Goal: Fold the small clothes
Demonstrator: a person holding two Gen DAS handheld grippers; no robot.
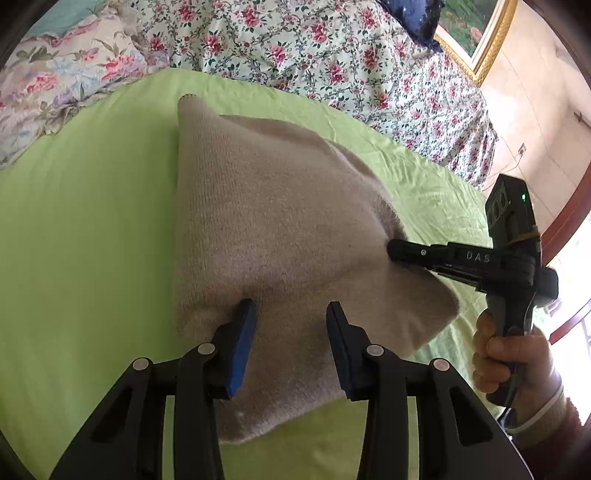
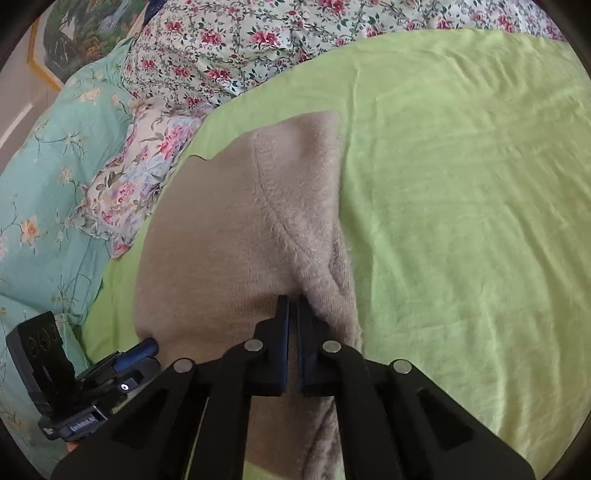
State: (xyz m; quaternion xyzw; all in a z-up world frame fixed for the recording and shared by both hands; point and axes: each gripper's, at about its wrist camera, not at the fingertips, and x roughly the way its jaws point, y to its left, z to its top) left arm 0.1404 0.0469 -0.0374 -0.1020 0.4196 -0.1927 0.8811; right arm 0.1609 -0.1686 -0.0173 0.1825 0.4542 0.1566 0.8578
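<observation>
painting [image 1: 476, 33]: cut by frame edge | sweater [image 2: 229, 236]: near end behind right gripper [image 2: 291, 306]

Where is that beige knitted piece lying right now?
The beige knit garment lies on the green sheet, in front of the floral bedding, with the right gripper pinching one edge and the open left gripper over it.

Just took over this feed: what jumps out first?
A beige knit garment lies bunched on the bright green sheet, mid-bed. The right gripper is shut on its fuzzy edge, while the left gripper sits open over the near end. Floral bedding lies behind.
</observation>
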